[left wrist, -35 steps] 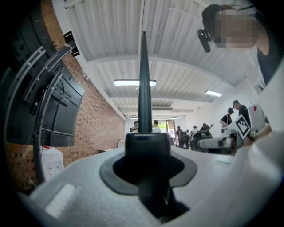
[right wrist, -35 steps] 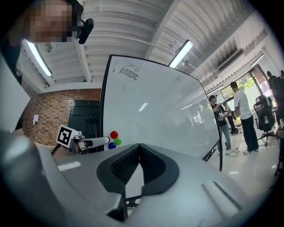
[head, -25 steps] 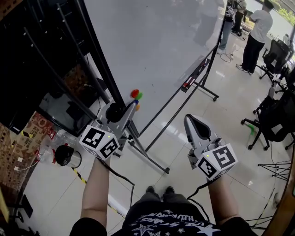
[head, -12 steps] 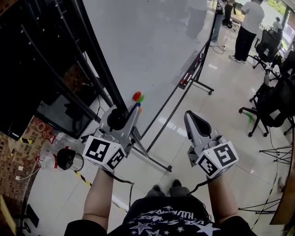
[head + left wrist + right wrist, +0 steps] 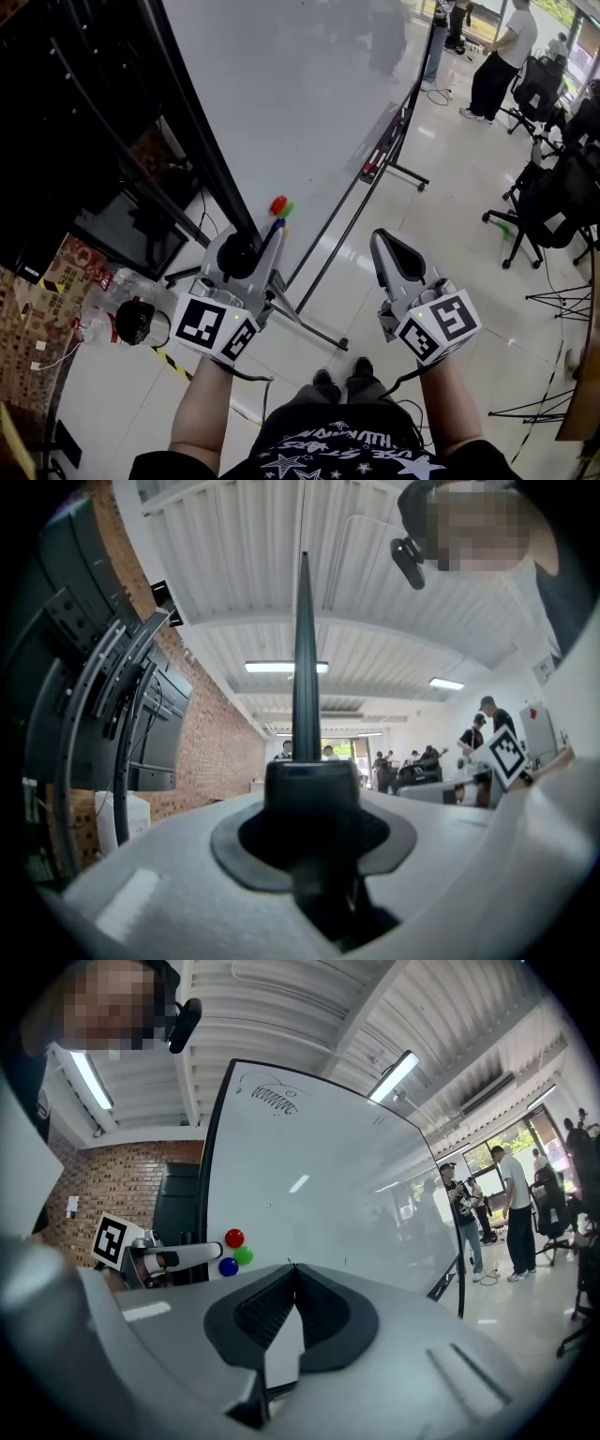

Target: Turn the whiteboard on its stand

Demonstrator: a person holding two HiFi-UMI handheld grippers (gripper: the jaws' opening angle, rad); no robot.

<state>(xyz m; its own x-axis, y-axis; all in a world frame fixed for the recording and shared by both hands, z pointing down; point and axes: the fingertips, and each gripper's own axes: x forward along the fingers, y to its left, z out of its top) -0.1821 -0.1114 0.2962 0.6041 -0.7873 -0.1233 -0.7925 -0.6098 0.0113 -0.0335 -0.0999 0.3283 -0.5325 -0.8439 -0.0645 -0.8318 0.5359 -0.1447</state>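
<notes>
Whiteboard (image 5: 309,103) on its wheeled stand (image 5: 312,324), seen from above and in front of the person, its white face tilted and its black-framed near edge running down into the left gripper (image 5: 262,239). Office chairs (image 5: 539,202) and standing people (image 5: 502,56) occupy the far right of the tiled floor. Left gripper: jaws clamped on the board's black edge frame, which rises edge-on as a thin dark strip between them in the left gripper view (image 5: 307,771). Right gripper (image 5: 384,246): held clear of the board over the floor, jaws closed tip to tip with nothing between them (image 5: 294,1269). Marker tray (image 5: 382,150) lies along the board's lower edge. Red, green and blue round magnets (image 5: 244,1255) sit on the face just beside the left gripper's tip.
</notes>
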